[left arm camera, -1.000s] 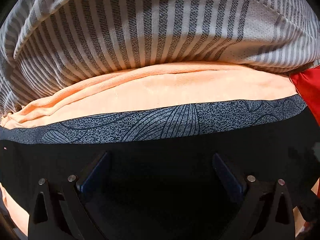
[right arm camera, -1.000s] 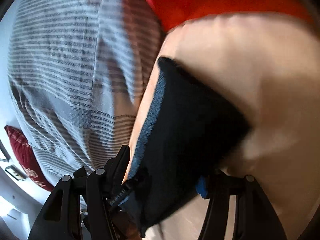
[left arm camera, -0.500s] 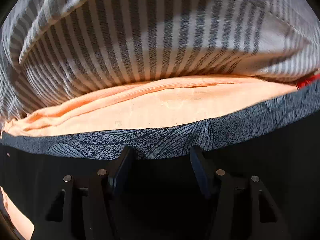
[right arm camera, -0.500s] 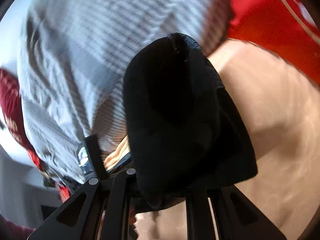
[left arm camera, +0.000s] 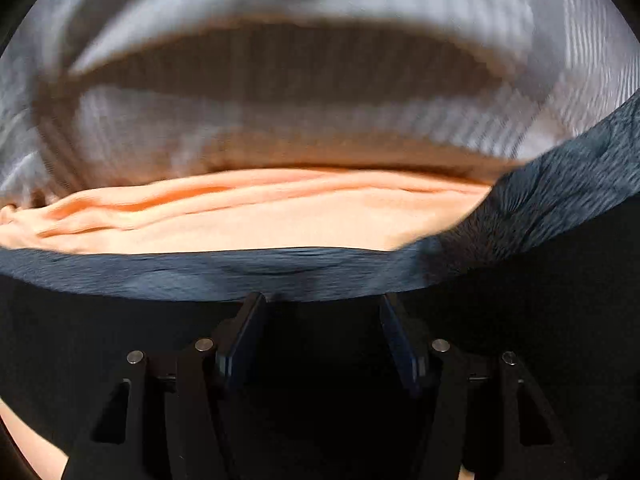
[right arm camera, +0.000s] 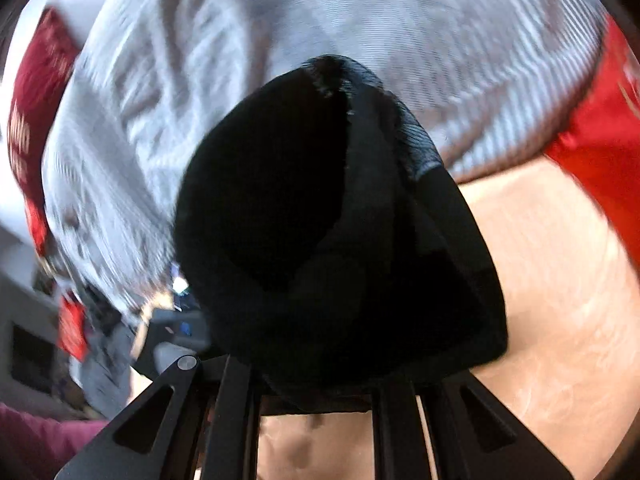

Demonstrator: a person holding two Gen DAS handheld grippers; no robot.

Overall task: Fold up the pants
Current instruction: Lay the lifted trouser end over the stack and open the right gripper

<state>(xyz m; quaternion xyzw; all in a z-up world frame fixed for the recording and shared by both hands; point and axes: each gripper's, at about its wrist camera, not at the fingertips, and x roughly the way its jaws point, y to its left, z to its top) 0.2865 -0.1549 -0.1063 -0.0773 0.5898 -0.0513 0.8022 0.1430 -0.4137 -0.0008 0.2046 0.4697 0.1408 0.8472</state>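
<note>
Left claw: its two fingers are standing a moderate gap apart, with black cloth of the pants lying between and under them; the dark makes it impossible to tell whether the pads are pinching the cloth.
Left fingers: dark blue pads are facing inward, tips reaching just short of the waistband.
Waistband: a grey-blue speckled strip is running across the left view right beyond the fingertips, and at the right it is rising in a lifted fold.
Right claw: its fingers are drawn close together and gripping a bunched lump of the pants, which is bulging up and out in front of the camera.
Right fingers: only the black bases are showing; the tips are buried under the cloth.
Pants: black, one part is spreading flat under the left claw, another part is being held up off the sheet in the right claw.
Sheet: peach-orange, it is lying beneath the pants, wrinkled beyond the waistband in the left view.
Striped cloth: grey and white, blurred, it is heaping up past the sheet in both views.
Red cloth: it is lying at the right edge of the right view, bordering the sheet and the striped cloth.
Dark red cushion: it is sitting at the far left of the right view, beside the striped cloth.
</note>
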